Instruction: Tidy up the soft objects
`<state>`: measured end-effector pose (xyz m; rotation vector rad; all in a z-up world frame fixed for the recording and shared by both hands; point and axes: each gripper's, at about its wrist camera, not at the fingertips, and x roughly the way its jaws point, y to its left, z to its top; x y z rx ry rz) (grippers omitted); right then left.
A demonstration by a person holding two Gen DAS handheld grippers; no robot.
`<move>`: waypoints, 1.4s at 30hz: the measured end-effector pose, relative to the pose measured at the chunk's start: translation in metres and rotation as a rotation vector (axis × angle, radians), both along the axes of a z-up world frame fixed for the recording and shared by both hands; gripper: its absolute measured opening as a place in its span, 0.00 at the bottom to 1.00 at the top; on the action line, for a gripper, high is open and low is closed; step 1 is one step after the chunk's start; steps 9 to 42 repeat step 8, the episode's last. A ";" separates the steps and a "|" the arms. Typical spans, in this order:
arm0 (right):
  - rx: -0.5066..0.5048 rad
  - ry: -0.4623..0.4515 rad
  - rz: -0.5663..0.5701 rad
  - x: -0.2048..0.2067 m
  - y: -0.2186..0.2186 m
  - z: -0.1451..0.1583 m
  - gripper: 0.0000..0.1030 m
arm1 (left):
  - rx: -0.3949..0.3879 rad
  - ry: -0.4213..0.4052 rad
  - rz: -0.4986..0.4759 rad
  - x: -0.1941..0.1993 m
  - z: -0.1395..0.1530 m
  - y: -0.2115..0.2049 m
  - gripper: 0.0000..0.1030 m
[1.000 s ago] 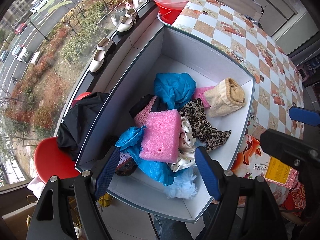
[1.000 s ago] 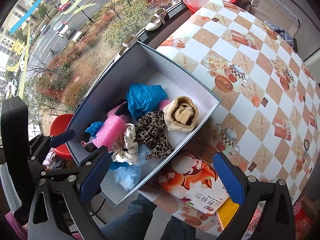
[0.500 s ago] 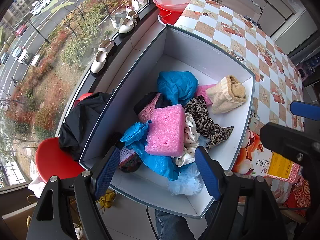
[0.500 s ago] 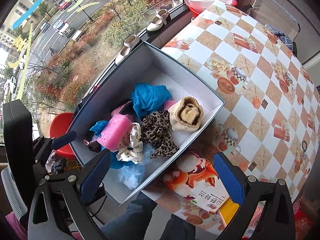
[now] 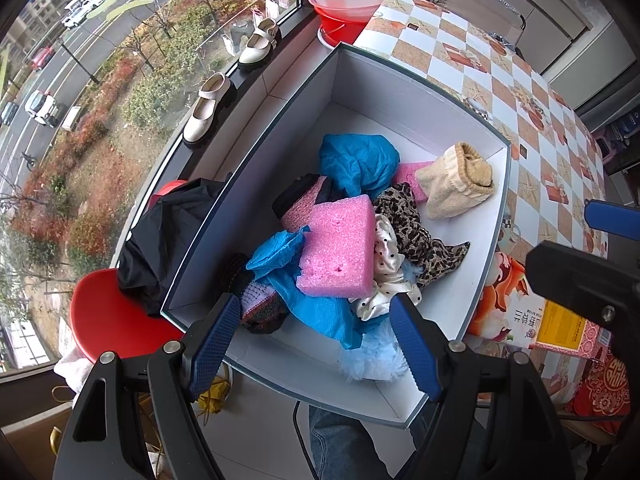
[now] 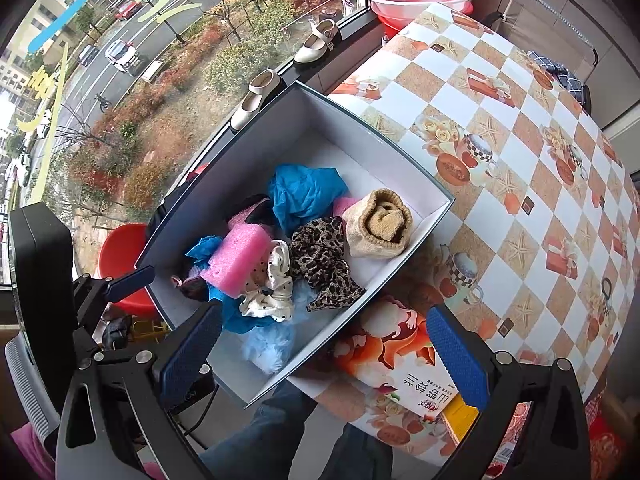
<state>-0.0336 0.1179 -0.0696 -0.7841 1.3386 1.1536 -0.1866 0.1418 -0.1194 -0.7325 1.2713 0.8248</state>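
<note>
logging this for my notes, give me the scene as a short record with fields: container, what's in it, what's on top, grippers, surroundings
container: open white box on a checkered table
contents: pink sponge, blue cloths, leopard scarf, beige sock roll, dotted white scrunchie, light blue fluff
on top: the pink sponge lies over the blue cloth and scrunchie
left gripper: open, above the pile, holding nothing
right gripper: open, over the box's near corner, holding nothing
surroundings: shoes on the window sill, red stool below

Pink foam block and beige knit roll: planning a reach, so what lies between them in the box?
In the right wrist view, the leopard-print cloth lies between the pink foam block and the beige knit roll.
</note>
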 end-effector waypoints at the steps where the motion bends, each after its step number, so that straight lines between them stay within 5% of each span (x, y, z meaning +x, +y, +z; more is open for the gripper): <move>1: 0.000 -0.002 0.000 0.000 0.000 0.001 1.00 | -0.003 0.000 0.001 -0.001 0.000 -0.001 0.78; 8: -0.005 -0.007 -0.003 -0.006 -0.005 0.001 1.00 | 0.003 -0.096 0.007 -0.006 0.011 -0.001 0.78; 42: -0.005 -0.007 -0.003 -0.006 -0.005 0.001 1.00 | 0.003 -0.096 0.007 -0.006 0.011 -0.001 0.78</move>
